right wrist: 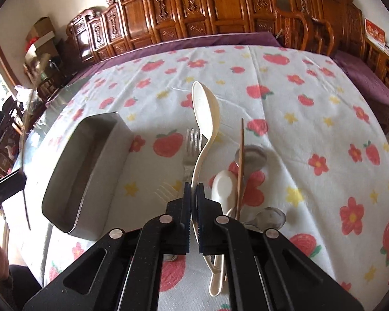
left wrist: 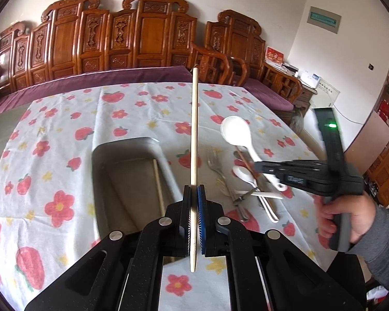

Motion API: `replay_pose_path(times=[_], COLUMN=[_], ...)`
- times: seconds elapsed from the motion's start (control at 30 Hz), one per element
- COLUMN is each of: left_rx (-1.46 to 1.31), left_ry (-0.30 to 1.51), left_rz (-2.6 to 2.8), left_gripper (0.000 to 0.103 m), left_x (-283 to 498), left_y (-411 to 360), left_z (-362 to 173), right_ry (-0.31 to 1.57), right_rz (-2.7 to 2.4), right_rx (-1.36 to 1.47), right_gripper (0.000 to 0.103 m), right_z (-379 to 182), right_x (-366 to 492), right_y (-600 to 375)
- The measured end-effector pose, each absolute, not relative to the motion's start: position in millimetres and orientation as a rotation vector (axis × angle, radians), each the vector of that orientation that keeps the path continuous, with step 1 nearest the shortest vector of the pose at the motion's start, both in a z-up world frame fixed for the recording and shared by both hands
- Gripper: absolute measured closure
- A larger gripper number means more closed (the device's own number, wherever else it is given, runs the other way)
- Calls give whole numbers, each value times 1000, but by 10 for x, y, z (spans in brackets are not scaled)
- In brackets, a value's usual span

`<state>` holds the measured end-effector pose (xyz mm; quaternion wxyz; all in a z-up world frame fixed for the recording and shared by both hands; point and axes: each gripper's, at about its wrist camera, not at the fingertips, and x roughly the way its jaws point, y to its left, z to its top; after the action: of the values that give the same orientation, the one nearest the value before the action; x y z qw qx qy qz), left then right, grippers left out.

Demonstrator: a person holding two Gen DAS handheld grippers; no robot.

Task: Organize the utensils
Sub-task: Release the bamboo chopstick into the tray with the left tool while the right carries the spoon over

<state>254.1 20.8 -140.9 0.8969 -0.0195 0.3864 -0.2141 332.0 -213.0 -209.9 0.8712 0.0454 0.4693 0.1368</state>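
Note:
My left gripper [left wrist: 194, 189] is shut on a pale wooden chopstick [left wrist: 194, 134] that points away over the table, just right of the grey metal box [left wrist: 101, 171]. Another chopstick [left wrist: 158, 189] lies inside that box. My right gripper [right wrist: 194, 188] is shut on the handle of a large white spoon [right wrist: 204, 111], lifted above the pile. In the left wrist view the same right gripper [left wrist: 256, 167] carries that spoon [left wrist: 236, 129]. Below it lie a metal fork [right wrist: 192, 150], a pale plastic fork [right wrist: 166, 189], a small white spoon [right wrist: 221, 185], metal spoons [right wrist: 251, 156] and a brown chopstick [right wrist: 240, 163].
A flower and strawberry tablecloth [right wrist: 311, 119] covers the table. The grey box [right wrist: 75, 171] stands left of the utensil pile. Carved wooden benches [left wrist: 142, 33] with purple cushions line the far side. A person's hand [left wrist: 350, 217] holds the right gripper's handle.

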Motion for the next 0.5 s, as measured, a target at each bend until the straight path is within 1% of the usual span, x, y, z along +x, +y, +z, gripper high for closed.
replay_pose_path(times=[0.2,0.5], left_rx=[-52,-57], left_ry=[836,926], left_rz=[-409,-361], left_gripper=[99,99], left_x=[2691,2936], left_y=[381,473], left_z=[-1490,-1813], right_ry=[958,944], right_rz=[335,391], right_rx=[74,54], right_gripper=[98,98], right_z=[-1986,-1945], right_x=[3212,3094], right_y=[-2035,-1864])
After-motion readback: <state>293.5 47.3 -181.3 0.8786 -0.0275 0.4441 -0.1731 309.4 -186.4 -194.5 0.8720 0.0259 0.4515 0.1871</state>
